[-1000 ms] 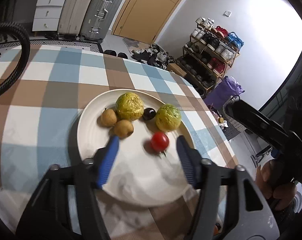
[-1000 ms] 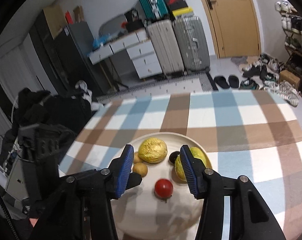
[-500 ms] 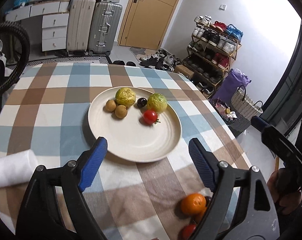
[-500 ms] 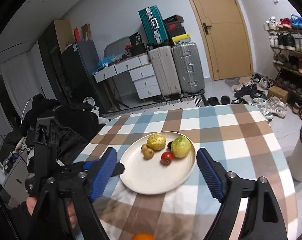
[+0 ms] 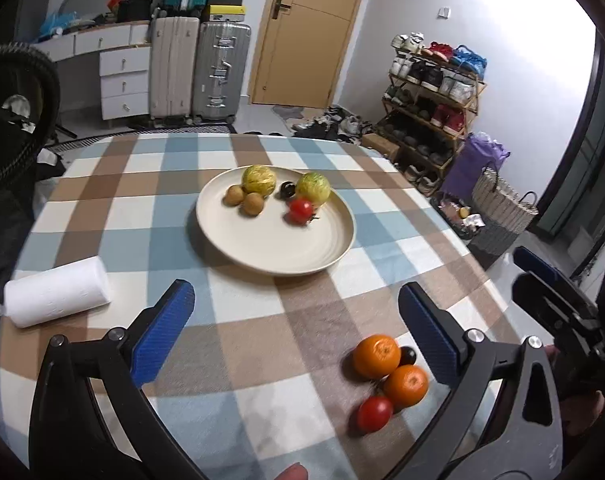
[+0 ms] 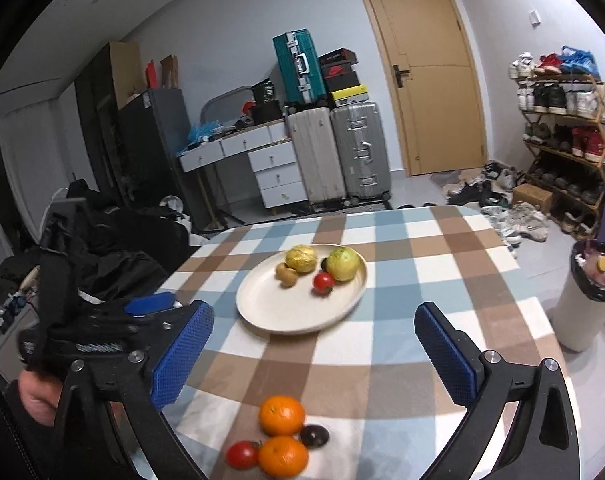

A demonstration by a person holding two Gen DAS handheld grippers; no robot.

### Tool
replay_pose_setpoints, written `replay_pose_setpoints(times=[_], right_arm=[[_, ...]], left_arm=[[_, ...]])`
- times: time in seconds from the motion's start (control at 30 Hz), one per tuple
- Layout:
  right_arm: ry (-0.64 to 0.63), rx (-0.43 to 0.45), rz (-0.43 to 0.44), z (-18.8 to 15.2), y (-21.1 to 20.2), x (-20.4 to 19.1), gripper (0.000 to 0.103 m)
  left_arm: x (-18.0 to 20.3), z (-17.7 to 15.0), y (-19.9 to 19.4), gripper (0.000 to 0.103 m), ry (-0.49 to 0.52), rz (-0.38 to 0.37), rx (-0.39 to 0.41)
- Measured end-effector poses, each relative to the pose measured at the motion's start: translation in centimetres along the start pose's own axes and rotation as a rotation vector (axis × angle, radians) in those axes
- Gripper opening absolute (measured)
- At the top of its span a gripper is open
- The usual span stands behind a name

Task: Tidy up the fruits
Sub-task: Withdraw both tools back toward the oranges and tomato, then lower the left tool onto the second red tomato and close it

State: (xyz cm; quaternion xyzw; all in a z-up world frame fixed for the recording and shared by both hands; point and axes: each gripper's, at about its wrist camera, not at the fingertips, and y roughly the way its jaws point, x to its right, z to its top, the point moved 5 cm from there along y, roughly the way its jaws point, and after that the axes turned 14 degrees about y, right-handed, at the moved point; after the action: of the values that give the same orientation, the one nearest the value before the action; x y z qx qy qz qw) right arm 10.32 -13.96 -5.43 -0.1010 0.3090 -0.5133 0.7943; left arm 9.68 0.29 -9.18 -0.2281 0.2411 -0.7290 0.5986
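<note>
Right now the plate (image 5: 270, 256) is sitting about mid-table, carrying two yellow-green fruits (image 5: 258, 179), two small brown ones (image 5: 253, 203), a dark plum (image 5: 288, 189) and a tomato (image 5: 301, 211), all bunched toward its far rim. Four more pieces are waiting near the table's near edge: two oranges (image 6: 282, 415), touching, a second tomato (image 6: 242, 455) and another dark plum (image 6: 314, 435) tucked against them. I'm holding my left gripper (image 5: 298, 328) over the near cloth, its jaws opening wide with nothing between them. My right gripper (image 6: 314, 354) is doing the same, jaws opening, empty, above the loose pile. A paper roll (image 5: 56, 292) is lying toward the table's left edge.
</note>
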Motion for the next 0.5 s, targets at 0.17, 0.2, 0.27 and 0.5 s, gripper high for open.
replay_pose_setpoints(times=[0.17,0.2,0.27,0.5], right_arm=[[-0.001,0.008,-0.013,-1.6,-1.5,0.2,0.103],[-0.004,0.006,-0.015,-2.0,-1.8,0.2,0.103],[-0.001,0.001,-0.021,-2.7,-2.0,0.4,0.103],[0.009,-0.042,-0.048,-5.4,-2.5,1.3,0.103]], left_arm=[[-0.2,-2.2,0.1,0.102,-0.029,0.013,-0.051],[-0.2,-2.7,0.3,0.102,-0.029,0.009,-0.062],[0.4,-3.9,0.5,0.102,-0.024,-0.005,-0.090],[2.5,-7.0,1.7,0.102,0.007,-0.056,-0.165]])
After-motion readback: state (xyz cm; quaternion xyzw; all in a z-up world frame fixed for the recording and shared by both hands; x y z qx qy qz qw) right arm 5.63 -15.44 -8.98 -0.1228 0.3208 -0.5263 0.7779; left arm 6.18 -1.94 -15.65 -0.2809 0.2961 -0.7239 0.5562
